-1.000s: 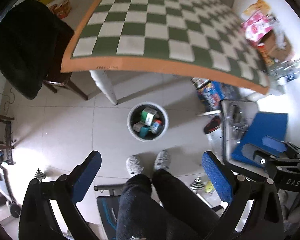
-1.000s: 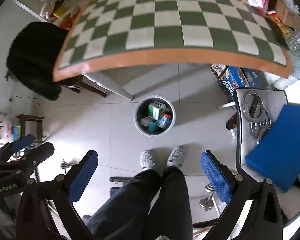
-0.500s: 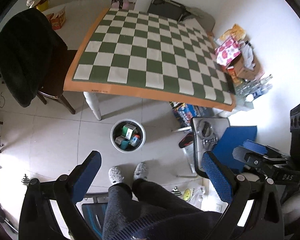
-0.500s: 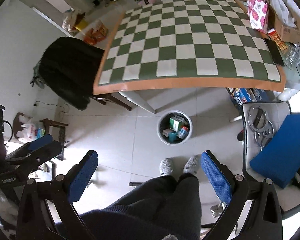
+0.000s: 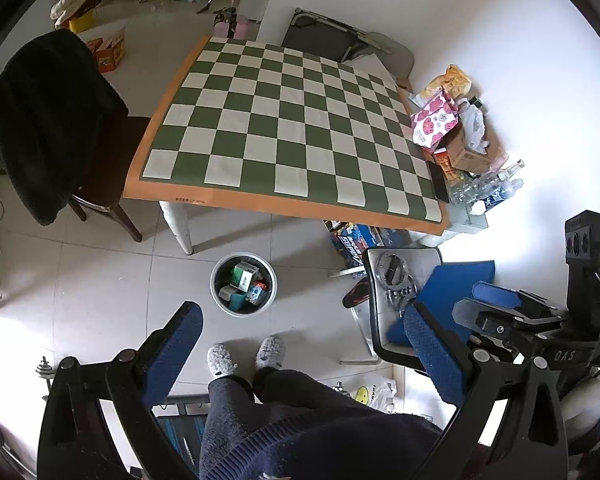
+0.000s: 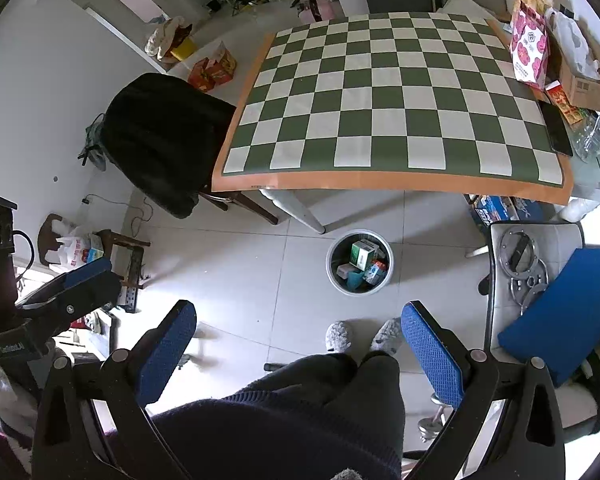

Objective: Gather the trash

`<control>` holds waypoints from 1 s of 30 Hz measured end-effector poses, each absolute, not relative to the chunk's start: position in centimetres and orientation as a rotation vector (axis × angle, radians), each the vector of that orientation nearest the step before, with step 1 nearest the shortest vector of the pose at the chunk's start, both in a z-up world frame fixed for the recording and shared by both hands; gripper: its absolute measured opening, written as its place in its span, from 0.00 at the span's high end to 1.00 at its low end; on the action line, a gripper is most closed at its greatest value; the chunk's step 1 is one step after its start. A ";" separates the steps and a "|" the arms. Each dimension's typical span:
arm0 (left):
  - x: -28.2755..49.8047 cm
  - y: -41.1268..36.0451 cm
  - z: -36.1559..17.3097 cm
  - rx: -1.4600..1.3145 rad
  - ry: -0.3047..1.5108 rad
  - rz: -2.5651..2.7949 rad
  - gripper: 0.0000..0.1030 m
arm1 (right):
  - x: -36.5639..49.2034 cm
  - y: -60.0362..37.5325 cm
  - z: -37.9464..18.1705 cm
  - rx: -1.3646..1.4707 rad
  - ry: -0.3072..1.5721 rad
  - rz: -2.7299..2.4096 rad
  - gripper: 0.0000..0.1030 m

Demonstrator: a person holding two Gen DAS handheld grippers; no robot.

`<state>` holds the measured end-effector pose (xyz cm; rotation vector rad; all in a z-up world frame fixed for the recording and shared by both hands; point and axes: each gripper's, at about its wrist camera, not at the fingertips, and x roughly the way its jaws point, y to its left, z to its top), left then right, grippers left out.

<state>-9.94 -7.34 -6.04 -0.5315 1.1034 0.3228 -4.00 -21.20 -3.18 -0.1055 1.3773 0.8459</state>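
A round grey bin (image 5: 243, 284) stands upright on the tiled floor, just in front of the table's near edge. Small boxes and packets (image 6: 361, 263), green, white and teal, lie piled inside it.

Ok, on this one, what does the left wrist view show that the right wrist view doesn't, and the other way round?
Only the left wrist view shows the right gripper from the side, and the yellow smiley bag on the floor.

Only the right wrist view shows the left gripper from the side, the white plastic bag by the wall, and the doorway.

Both show the trash bin holding small boxes, the checkered tablecloth, the black-draped chair, the blue cushion and the person's grey slippers. Each view's own jaws stand open and empty.
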 end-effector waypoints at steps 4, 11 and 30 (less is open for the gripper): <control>-9.9 -7.7 -6.1 -0.536 1.104 0.313 0.00 | -4.2 -21.3 -2.8 -0.110 1.376 0.842 0.00; -10.0 -8.2 -6.2 -0.541 1.113 0.299 0.00 | -4.3 -21.8 -2.7 -0.115 1.386 0.849 0.00; -9.8 -9.0 -6.6 -0.546 1.123 0.298 0.00 | -4.0 -21.9 -3.3 -0.129 1.413 0.856 0.00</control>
